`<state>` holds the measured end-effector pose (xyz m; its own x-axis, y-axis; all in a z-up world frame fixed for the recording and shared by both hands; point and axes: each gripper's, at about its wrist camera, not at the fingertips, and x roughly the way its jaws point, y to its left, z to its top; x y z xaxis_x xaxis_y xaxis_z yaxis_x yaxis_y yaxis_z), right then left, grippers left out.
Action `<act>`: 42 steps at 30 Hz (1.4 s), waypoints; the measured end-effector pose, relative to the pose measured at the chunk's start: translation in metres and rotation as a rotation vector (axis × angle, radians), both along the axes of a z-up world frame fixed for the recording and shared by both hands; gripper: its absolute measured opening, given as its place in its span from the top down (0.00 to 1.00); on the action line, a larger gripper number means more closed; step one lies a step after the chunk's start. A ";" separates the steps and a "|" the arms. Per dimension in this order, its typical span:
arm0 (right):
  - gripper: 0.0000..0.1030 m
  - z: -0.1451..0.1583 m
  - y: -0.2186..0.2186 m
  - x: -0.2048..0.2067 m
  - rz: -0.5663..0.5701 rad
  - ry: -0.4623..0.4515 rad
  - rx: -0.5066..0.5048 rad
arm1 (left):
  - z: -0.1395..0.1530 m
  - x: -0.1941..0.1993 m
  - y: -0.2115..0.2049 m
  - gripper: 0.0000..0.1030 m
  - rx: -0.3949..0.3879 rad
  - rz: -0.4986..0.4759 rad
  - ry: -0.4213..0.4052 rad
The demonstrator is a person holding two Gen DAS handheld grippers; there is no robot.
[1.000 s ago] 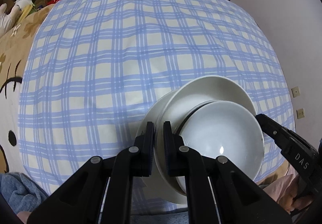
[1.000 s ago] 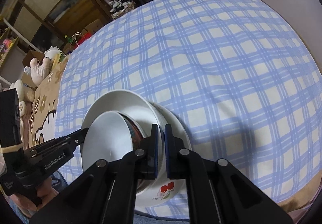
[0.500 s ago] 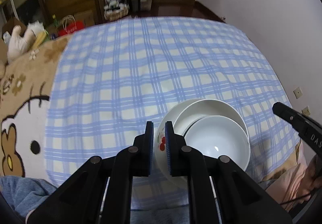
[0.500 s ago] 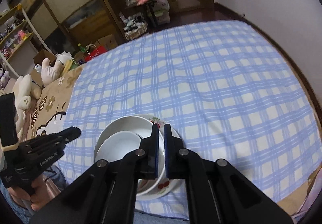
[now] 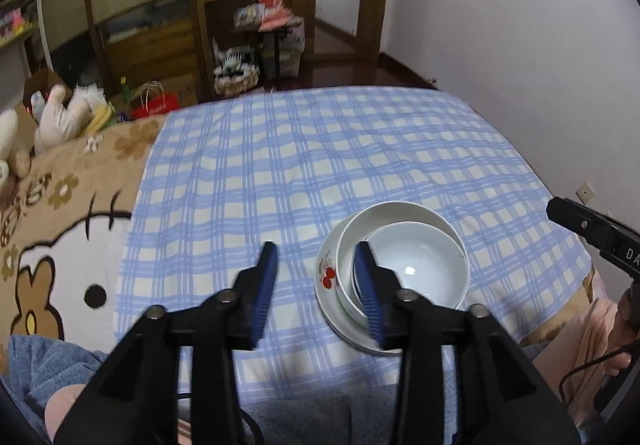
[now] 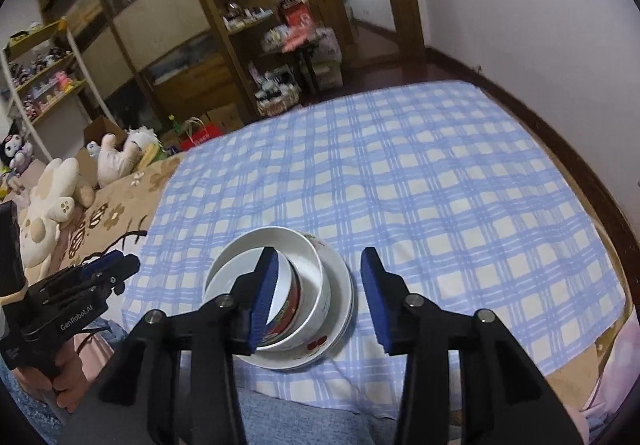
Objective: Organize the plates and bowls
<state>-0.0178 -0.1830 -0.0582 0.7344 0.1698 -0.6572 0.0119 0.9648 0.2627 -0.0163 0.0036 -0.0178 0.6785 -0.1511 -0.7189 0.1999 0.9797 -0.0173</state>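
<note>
A stack stands near the front edge of the blue checked cloth (image 5: 320,149): a cherry-painted plate (image 5: 325,297) carries a large white bowl (image 5: 400,207) with a smaller bowl (image 5: 416,269) nested inside. My left gripper (image 5: 316,257) hovers above and left of the stack, its jaws opening with nothing between them. In the right wrist view the plate (image 6: 344,281), large bowl (image 6: 320,297) and inner bowl (image 6: 236,273) lie beyond my right gripper (image 6: 320,257), whose jaws are also opening and hold nothing. Each gripper shows at the edge of the other's view: the right gripper (image 5: 564,209) and the left gripper (image 6: 116,269).
A brown cartoon blanket (image 5: 60,229) lies left of the cloth, with plush toys (image 6: 52,201) at its far end. Wooden shelves (image 6: 224,29) stand behind, and a white wall (image 5: 520,45) runs along the right. The person's lap in blue fabric (image 5: 312,417) fills the near edge.
Both grippers have pulled back and up from the stack's rims. Their jaws, shut before, now stand apart. The stack stays on the cloth.
</note>
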 end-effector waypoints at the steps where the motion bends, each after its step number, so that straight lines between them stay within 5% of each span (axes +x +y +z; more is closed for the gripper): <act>1: 0.49 0.001 0.002 -0.005 -0.002 -0.021 -0.015 | 0.002 -0.007 -0.003 0.48 0.014 -0.014 -0.030; 10: 0.27 -0.005 0.014 -0.030 -0.005 -0.165 -0.081 | 0.005 -0.032 -0.014 0.15 0.040 -0.050 -0.139; 15: 0.24 -0.012 0.018 -0.033 -0.021 -0.207 -0.185 | -0.001 -0.031 -0.017 0.14 0.056 -0.046 -0.166; 42: 0.21 -0.027 0.000 -0.029 -0.059 -0.185 -0.110 | -0.017 -0.014 -0.012 0.14 0.071 -0.014 -0.097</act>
<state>-0.0469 -0.1833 -0.0848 0.8506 0.0582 -0.5226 0.0303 0.9868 0.1593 -0.0307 -0.0080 -0.0352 0.7439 -0.1121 -0.6588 0.2105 0.9750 0.0718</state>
